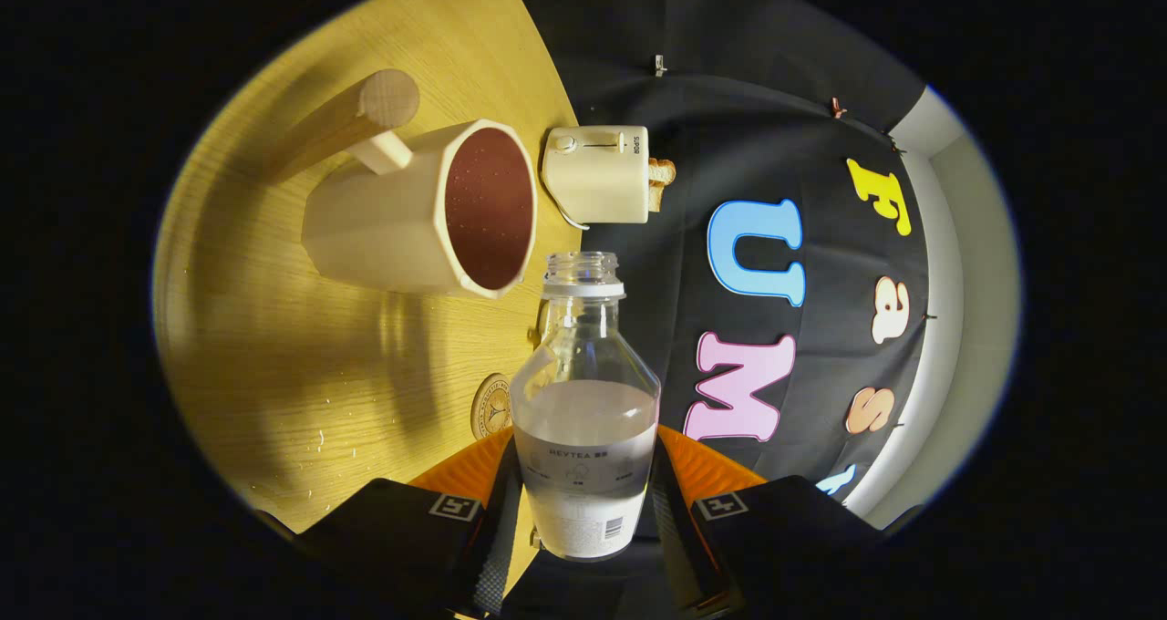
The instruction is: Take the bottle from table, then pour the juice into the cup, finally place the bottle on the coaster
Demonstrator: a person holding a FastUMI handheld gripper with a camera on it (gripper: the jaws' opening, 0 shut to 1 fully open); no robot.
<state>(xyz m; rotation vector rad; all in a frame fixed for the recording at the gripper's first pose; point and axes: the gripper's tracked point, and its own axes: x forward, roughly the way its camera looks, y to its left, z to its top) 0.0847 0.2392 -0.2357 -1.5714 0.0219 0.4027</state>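
1. Bottle (584, 401) was the landmark: clear, uncapped, partly filled with pale liquid, a label round its lower body.
2. Gripper (583, 501) pinched the bottle, one finger pressed on each side of the labelled lower body.
3. Cup (428, 210), cream-coloured with a wooden handle, sat beyond the bottle's mouth and a little to one side, on the wooden tabletop (301, 374); its open mouth faced the bottle neck, and the inside looked dark reddish-brown.
4. Bottle and cup were near each other but apart; the bottle's open neck ended just short of the cup's rim.
5. Coaster (492, 404), round with a printed mark, lay on the tabletop just beside the bottle's shoulder, partly hidden behind it.
6. Toaster (597, 173), small and cream, stood beyond the bottle's mouth, next to the cup, with a slice of bread sticking out.
7. Water droplets (321, 438) dotted the tabletop beside the bottle's lower body.
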